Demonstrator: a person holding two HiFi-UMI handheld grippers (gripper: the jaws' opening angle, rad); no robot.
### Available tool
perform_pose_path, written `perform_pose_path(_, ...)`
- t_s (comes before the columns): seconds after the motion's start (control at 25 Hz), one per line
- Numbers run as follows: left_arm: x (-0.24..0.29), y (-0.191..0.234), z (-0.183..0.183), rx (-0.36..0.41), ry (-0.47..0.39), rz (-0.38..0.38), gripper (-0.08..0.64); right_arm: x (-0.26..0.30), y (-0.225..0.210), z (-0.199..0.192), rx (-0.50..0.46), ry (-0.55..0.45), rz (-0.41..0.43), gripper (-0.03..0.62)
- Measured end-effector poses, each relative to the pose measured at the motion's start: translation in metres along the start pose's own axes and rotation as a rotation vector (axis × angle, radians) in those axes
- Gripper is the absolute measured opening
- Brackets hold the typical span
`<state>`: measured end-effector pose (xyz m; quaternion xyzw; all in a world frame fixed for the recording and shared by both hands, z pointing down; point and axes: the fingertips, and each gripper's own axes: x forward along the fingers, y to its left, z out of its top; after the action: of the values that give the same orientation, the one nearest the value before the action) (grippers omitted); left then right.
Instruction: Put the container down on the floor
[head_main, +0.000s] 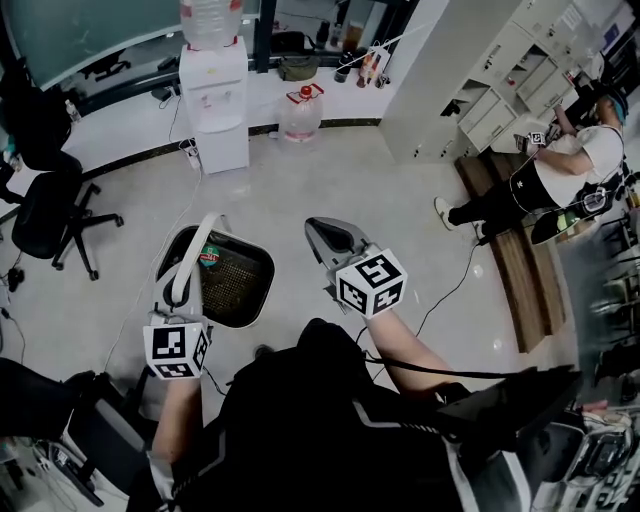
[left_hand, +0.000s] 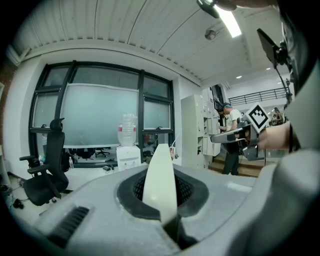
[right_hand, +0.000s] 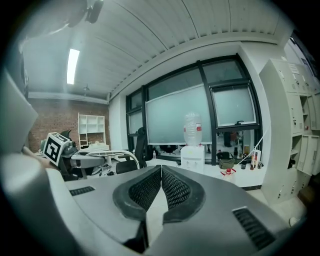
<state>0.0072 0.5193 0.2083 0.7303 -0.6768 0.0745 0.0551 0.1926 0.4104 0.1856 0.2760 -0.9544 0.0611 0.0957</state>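
On the near left, under my left gripper (head_main: 186, 288), is the container (head_main: 240, 290): a dark bin with a mesh-patterned inside and a white arched handle (left_hand: 160, 180). The left gripper view shows this handle standing upright between the jaws, with both pads pressed flat against it, so the left tongs are clamped narrow on the handle. A green-and-red item (head_main: 207, 258) lies inside the container against its far left wall. I cannot tell from the head view whether the container's base touches the pale floor (head_main: 330, 170) or hangs just above it.

To the right of the container and apart from it is my right gripper (head_main: 328, 238), pointing toward the far side. In the right gripper view its two ribbed pads meet along their whole edge with nothing between them, so these tongs are closed and empty.

At the far side a white water dispenser (head_main: 213, 100) with a bottle (head_main: 211, 20) on top stands against the wall. A spare water jug (head_main: 300, 113) sits on the floor just to its right. A black office chair (head_main: 50, 215) stands at far left, well apart from the container. At far right are white cabinets (head_main: 495, 85) and a person (head_main: 560, 180) bending beside them.
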Motion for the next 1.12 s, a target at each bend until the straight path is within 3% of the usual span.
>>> perform_pose_path(0.52, 0.056, 0.038, 0.004, -0.009, 0.02, 0.053, 0.012, 0.073, -0.039, 0.011, 0.015, -0.004, 0.063, 0.009)
perform_pose_path(0.88, 0.126, 0.056, 0.02, -0.009, 0.029, 0.122, 0.012, 0.127, -0.101, 0.022, -0.01, 0.009, 0.127, 0.009)
perform_pose_path(1.12, 0.171, 0.057, 0.034, 0.003, 0.045, 0.146, 0.012, 0.148, -0.154, 0.023, 0.026, 0.01, 0.133, 0.009)
